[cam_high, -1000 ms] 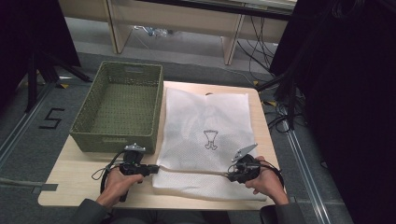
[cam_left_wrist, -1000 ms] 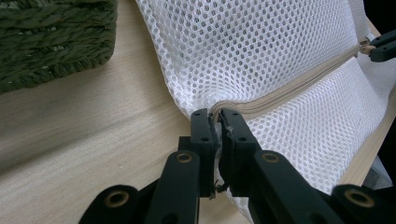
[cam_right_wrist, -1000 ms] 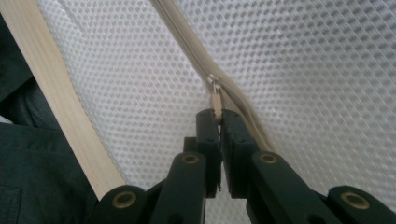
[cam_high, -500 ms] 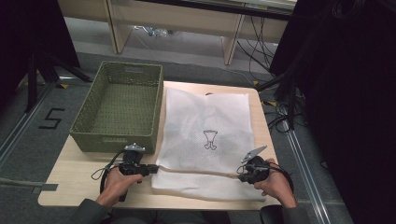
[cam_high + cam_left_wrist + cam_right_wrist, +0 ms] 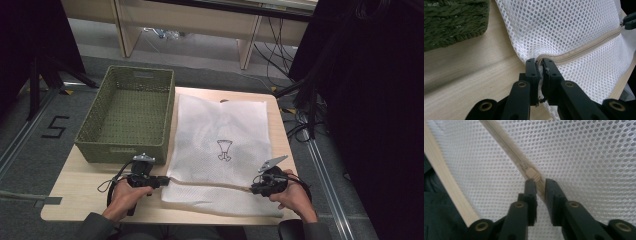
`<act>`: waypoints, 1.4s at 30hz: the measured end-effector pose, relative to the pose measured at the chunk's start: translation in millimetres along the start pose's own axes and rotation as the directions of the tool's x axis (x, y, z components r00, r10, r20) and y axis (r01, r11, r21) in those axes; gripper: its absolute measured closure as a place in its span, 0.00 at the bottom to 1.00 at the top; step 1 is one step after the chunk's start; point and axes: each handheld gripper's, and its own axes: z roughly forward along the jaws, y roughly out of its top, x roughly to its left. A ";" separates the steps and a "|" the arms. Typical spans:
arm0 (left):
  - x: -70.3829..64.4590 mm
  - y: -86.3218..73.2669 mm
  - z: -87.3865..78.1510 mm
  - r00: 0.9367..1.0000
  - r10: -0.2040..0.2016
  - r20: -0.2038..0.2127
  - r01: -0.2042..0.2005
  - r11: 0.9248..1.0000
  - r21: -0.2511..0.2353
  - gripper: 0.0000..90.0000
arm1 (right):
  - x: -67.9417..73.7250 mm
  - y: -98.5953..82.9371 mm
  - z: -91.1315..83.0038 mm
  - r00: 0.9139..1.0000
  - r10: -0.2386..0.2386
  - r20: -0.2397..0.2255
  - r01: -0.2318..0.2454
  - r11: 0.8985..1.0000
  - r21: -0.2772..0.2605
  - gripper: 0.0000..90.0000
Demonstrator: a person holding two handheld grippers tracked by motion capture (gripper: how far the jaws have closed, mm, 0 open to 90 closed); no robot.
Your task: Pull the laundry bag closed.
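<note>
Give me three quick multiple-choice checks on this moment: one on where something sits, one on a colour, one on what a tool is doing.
1. Where is the basket relative to the mesh bag?
A. On top of it
B. Beside it, toward the table's left
C. On the floor

2. What colour is the basket?
A. Green
B. Red
C. White

3. What is the left tool doing?
A. Hanging open above the basket
B. Resting open on bare table
C. Clamped on the bag's edge at the zipper's end

Answers:
1. B: in the high view the basket stands left of the bag, both on the table.
2. A: its woven walls show dark green in the high view and the left gripper view.
3. C: in the left gripper view the jaws pinch the white mesh where the beige zipper tape ends.
</note>
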 end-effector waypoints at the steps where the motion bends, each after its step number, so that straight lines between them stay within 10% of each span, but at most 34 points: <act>1: 0.0 -0.1 0.2 1.000 0.002 0.001 -0.002 1.000 0.002 0.92 | -0.7 0.9 2.3 1.000 -0.010 0.009 0.010 1.000 0.005 0.84; 4: -0.5 -0.3 0.9 1.000 0.002 0.007 -0.002 1.000 0.005 0.92 | 0.0 5.0 7.9 0.995 -0.096 0.008 0.096 0.995 0.009 0.78; 17: -0.3 -1.3 2.2 1.000 -0.004 0.013 0.004 1.000 0.008 0.91 | 5.4 12.9 24.3 0.980 -0.200 -0.018 0.201 0.977 0.071 0.85; 40: -1.7 -1.4 2.2 1.000 0.001 0.008 -0.001 1.000 0.006 0.91 | 2.9 4.7 6.0 0.997 -0.004 -0.075 0.003 1.000 -0.007 0.91; 42: -1.7 -1.7 2.3 1.000 0.001 0.007 -0.001 1.000 0.005 0.91 | 3.8 6.7 6.1 0.997 -0.054 -0.051 0.054 0.999 -0.006 0.91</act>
